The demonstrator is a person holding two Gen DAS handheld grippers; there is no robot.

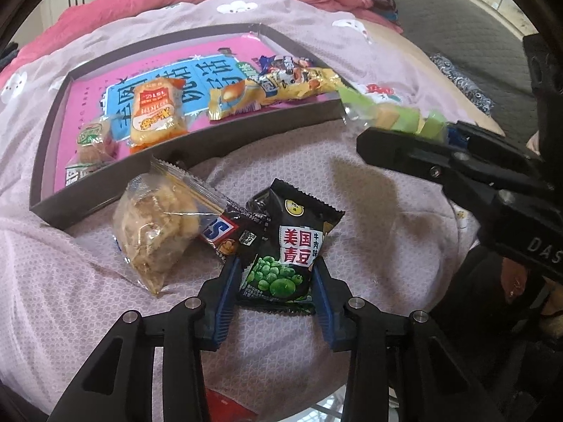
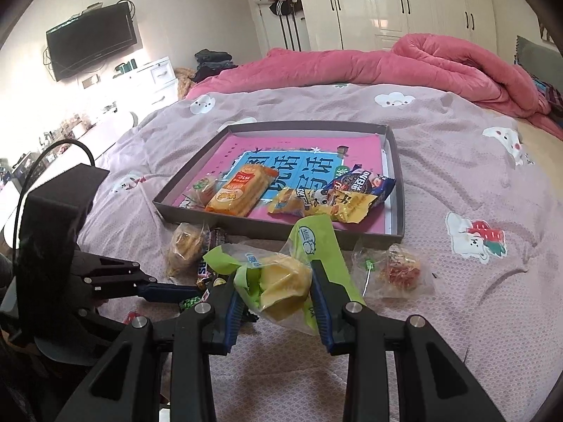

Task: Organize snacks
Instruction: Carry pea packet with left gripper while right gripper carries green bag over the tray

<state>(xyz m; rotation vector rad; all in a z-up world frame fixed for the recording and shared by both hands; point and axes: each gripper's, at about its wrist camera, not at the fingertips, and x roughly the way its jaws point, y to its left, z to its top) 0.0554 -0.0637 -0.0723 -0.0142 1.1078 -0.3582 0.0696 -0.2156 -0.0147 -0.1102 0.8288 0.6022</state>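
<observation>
A black packet of green peas (image 1: 292, 249) lies on the lilac bedspread, and my left gripper (image 1: 278, 267) is shut on its lower half, a blue pad against each side. A chocolate bar (image 1: 225, 232) and a clear-wrapped pastry (image 1: 155, 225) lie just left of it. My right gripper (image 2: 276, 281) is shut on a green-and-clear bag with yellow cake (image 2: 281, 281), held above the bed just in front of the grey tray (image 2: 281, 228). In the left wrist view the right gripper (image 1: 422, 154) reaches in from the right, near the tray's (image 1: 267, 130) front right corner.
The tray holds an orange packet (image 2: 239, 193), yellow packets (image 2: 337, 207), a blue packet (image 2: 355, 183) and small round snacks at its left end. A clear-wrapped red snack (image 2: 397, 270) lies on the bed to the right. A pink quilt (image 2: 440, 59) is heaped behind.
</observation>
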